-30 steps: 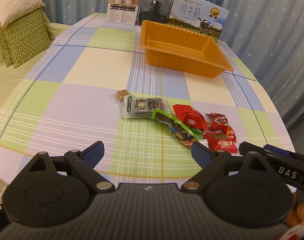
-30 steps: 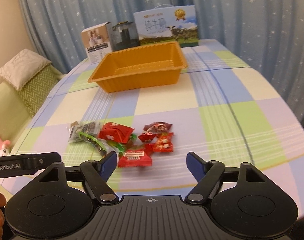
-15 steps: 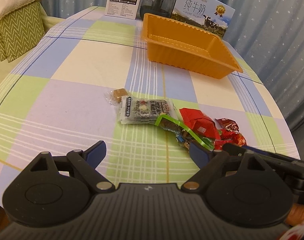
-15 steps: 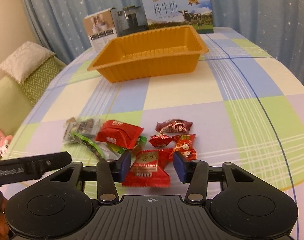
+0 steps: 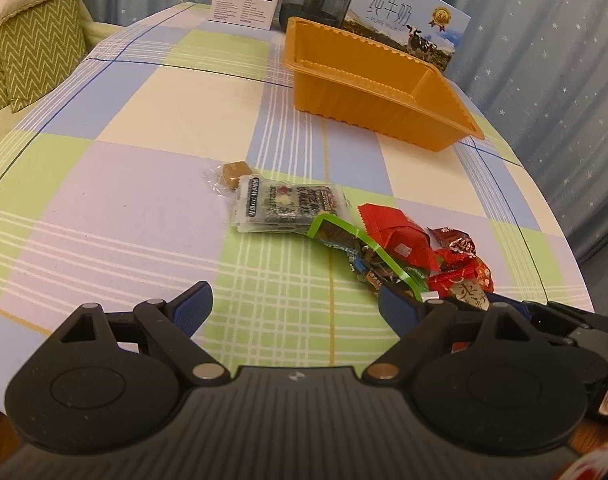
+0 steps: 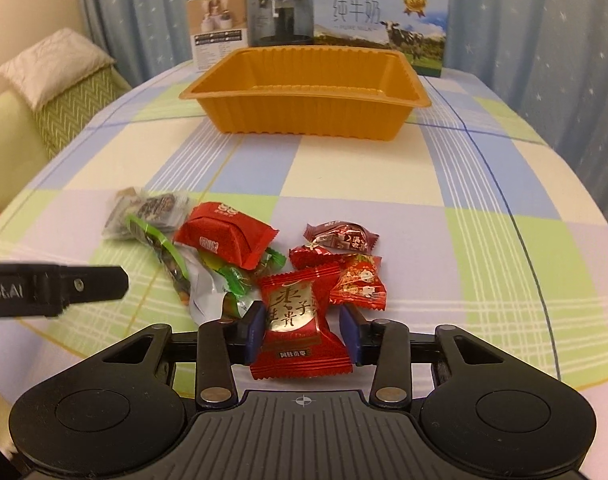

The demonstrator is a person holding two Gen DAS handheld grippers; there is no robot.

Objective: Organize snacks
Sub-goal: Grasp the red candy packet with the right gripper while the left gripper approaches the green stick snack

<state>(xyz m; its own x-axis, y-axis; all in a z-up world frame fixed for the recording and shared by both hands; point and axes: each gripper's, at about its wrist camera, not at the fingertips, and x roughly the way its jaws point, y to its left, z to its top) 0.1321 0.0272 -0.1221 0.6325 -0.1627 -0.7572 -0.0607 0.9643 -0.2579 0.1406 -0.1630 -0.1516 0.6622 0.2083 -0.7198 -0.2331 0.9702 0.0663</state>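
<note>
The right tongs [image 6: 302, 330] are closing on a red gold-lettered candy [image 6: 298, 322] low in the frame; whether both pads are touching it, I cannot tell. The left tongs [image 5: 296, 305] are hanging spread apart over the table [image 5: 124, 216]. The orange tray [image 6: 304, 92] is sitting upper center.

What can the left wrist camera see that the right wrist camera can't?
Only the left wrist view shows the left gripper wide open over the tablecloth, and the small brown cube candy in plain sight.

Only the right wrist view shows the right gripper with its fingers around the red gold-lettered candy, though whether they touch it is unclear.

Both show the orange tray, the milk box and the big red packet.
</note>
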